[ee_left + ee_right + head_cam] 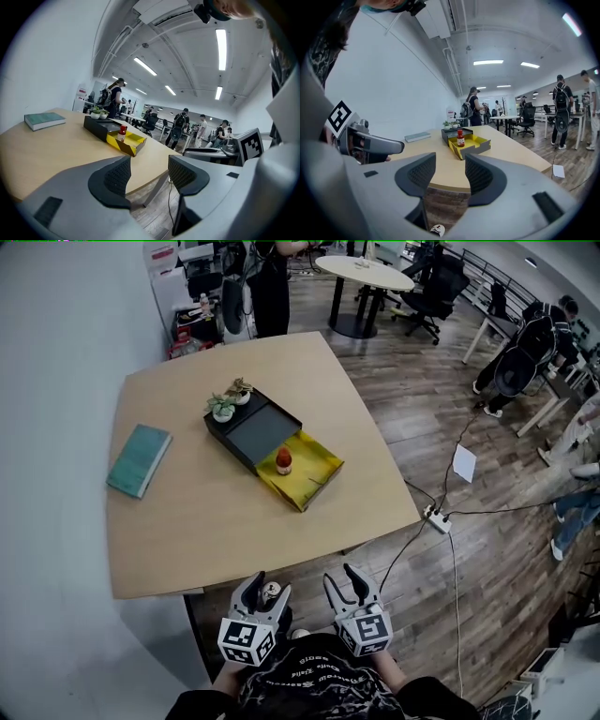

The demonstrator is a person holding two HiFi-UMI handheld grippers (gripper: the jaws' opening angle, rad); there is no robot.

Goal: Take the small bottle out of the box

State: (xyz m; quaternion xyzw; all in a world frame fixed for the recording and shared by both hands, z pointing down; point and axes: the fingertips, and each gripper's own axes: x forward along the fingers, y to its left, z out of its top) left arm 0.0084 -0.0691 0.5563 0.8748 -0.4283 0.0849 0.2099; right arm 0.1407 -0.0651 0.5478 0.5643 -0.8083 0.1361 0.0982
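A small red-capped bottle (pixel 283 461) stands upright in the yellow drawer (pixel 314 482) pulled out of a black box (pixel 255 429) near the table's middle. The left gripper view shows the bottle (pixel 122 133) far ahead, and so does the right gripper view, with the bottle (pixel 461 138) in the yellow drawer (pixel 474 144). My left gripper (pixel 262 587) and right gripper (pixel 348 578) hang off the near table edge, close to my body, both open and empty. Left gripper (pixel 147 174) and right gripper (pixel 450 172) have clear gaps between the jaws.
Two small potted plants (pixel 230 399) sit on the black box's far end. A teal book (pixel 139 459) lies at the table's left. A power strip and cables (pixel 436 517) lie on the wood floor to the right. People, chairs and a round table (pixel 364 272) stand farther back.
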